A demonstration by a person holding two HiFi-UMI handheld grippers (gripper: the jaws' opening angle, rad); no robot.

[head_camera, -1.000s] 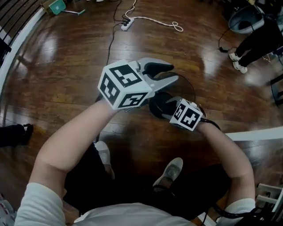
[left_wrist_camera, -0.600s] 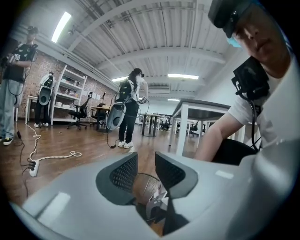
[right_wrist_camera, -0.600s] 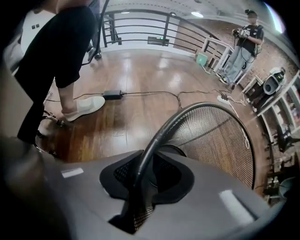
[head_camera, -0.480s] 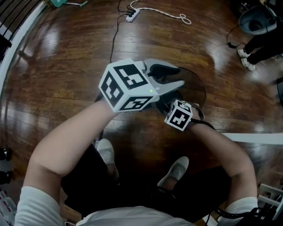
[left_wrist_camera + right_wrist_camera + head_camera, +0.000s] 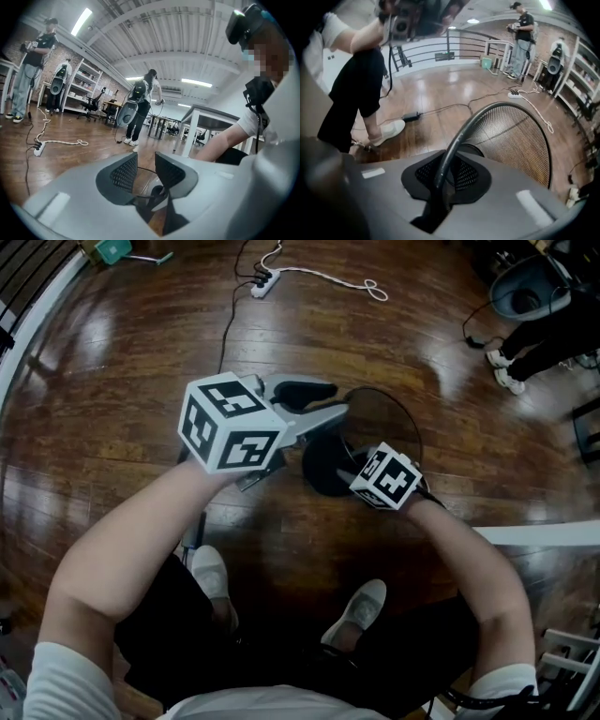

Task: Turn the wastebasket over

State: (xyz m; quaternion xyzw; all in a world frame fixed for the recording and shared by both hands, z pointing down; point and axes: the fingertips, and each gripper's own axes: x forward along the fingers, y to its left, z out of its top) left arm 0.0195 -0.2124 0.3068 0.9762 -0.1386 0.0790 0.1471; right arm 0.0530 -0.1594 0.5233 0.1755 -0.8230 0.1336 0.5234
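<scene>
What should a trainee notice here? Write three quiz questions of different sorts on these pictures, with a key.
1. True or false: the left gripper is clamped on the wastebasket.
2. The right gripper grips the wastebasket by its: A) base, B) rim, C) handle.
3. Fill in: the floor under the wastebasket is made of ___.

Key
1. False. Its jaws stand apart.
2. B. Its jaws have just been closing, and they now pinch the rim.
3. Wood.
</scene>
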